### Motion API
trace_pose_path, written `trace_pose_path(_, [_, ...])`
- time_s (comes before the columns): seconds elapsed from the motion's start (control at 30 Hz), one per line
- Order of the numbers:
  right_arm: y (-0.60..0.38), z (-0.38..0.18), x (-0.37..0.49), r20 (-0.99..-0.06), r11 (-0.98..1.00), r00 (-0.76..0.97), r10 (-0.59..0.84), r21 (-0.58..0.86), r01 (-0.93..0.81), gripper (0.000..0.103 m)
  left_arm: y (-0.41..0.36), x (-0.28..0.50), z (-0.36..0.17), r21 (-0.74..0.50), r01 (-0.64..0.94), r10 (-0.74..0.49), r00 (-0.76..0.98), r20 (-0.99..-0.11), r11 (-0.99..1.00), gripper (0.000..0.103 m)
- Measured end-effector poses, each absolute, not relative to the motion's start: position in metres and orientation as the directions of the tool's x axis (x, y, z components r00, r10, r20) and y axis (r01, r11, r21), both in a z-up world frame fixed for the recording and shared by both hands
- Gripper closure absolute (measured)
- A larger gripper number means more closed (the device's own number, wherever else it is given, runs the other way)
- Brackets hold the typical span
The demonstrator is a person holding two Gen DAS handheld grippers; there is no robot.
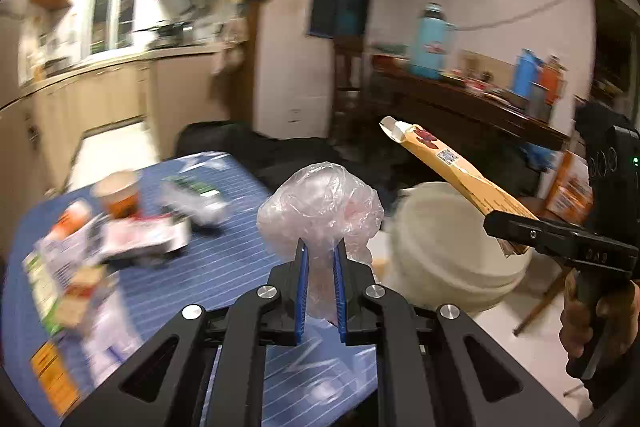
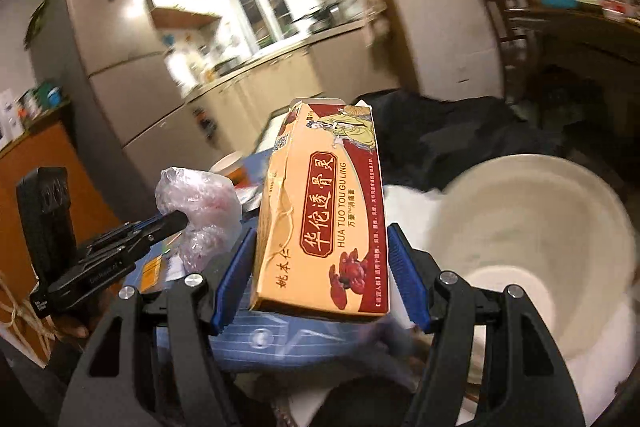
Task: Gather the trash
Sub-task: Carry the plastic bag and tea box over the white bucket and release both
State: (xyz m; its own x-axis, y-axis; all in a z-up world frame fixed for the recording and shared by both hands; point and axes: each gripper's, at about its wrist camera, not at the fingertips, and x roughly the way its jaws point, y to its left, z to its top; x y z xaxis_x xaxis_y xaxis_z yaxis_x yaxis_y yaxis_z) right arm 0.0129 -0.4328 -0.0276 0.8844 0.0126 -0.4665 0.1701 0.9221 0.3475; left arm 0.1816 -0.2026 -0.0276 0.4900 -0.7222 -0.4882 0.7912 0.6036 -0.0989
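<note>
Above the near edge of the blue striped table (image 1: 224, 267), the left gripper (image 1: 320, 263) pinches a crumpled clear plastic bag (image 1: 320, 203) between narrow fingers, held level and clear of the cloth. Beside it to the right, the right gripper (image 2: 320, 267) clamps a tan and red carton (image 2: 324, 219), tilted up over the cream bin (image 1: 444, 251), whose inside looks bare. Farther back, toward the table's left edge, a paper cup (image 1: 118, 193) and blurred wrappers (image 1: 140, 239) lie together.

Left tool (image 1: 320, 267) is raised, its blue pads nearly together and pinching something. Right tool (image 2: 320, 267) is level beside it, pads set wider and clamped; the right hand (image 1: 592, 315) grips its handle.
</note>
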Motion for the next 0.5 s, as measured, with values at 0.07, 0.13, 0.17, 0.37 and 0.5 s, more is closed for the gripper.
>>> trace_pose_path(0.07, [-0.452, -0.027, -0.002, -0.461, 0.911, 0.886, -0.046, 0.345, 0.227, 0.040, -0.233, 0.177, -0.027, -0.100, 0.829, -0.754, 0.441, -0.487, 0.550, 0.090])
trace_pose_path(0.13, [-0.468, -0.029, -0.017, -0.460, 0.899, 0.883, -0.093, 0.343, 0.274, 0.040, -0.258, 0.173, -0.026, -0.102, 0.854, -0.775, 0.405, -0.485, 0.510, 0.090])
trace_pose_path(0.17, [-0.474, -0.030, -0.021, -0.461, 0.893, 0.880, -0.112, 0.342, 0.292, 0.040, -0.270, 0.171, -0.026, -0.098, 0.865, -0.783, 0.391, -0.484, 0.492, 0.090])
trace_pose_path(0.37, [-0.519, -0.042, -0.051, -0.490, 0.849, 0.839, -0.237, 0.316, 0.424, 0.040, -0.351, 0.158, -0.028, -0.097, 0.925, -0.829, 0.278, -0.486, 0.367, 0.090])
trace_pose_path(0.5, [-0.540, -0.048, -0.058, -0.510, 0.832, 0.816, -0.271, 0.303, 0.465, 0.040, -0.389, 0.146, -0.028, -0.090, 0.953, -0.855, 0.214, -0.473, 0.289, 0.090])
